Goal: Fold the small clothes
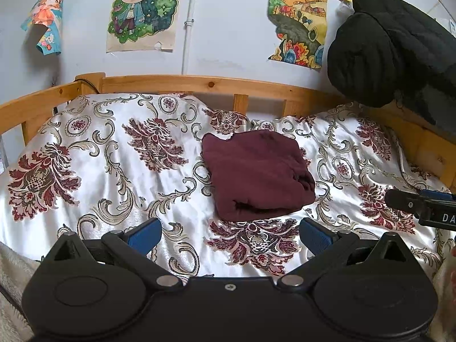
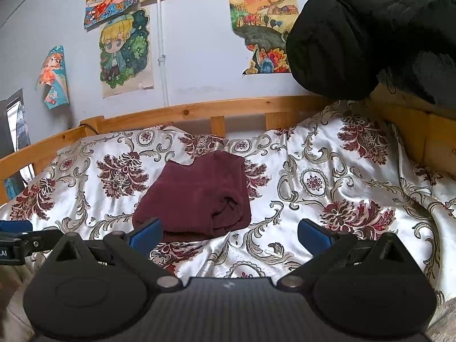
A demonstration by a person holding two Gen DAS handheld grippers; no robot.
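Observation:
A maroon garment (image 1: 256,173) lies folded into a compact square on the floral satin bedspread (image 1: 99,171). My left gripper (image 1: 230,235) hovers just in front of it, open, with nothing between its blue pads. In the right wrist view the same folded garment (image 2: 193,196) lies ahead and to the left. My right gripper (image 2: 229,235) is open and empty, its left pad near the garment's front edge. The right gripper's tip (image 1: 416,203) shows at the right edge of the left wrist view. The left gripper's tip (image 2: 14,240) shows at the left edge of the right wrist view.
A wooden bed rail (image 1: 199,84) runs along the far side against a wall with several drawings (image 1: 142,11). A black quilted jacket (image 1: 393,45) hangs over the right end of the bed. A cream fleece blanket (image 1: 11,285) lies at the near left.

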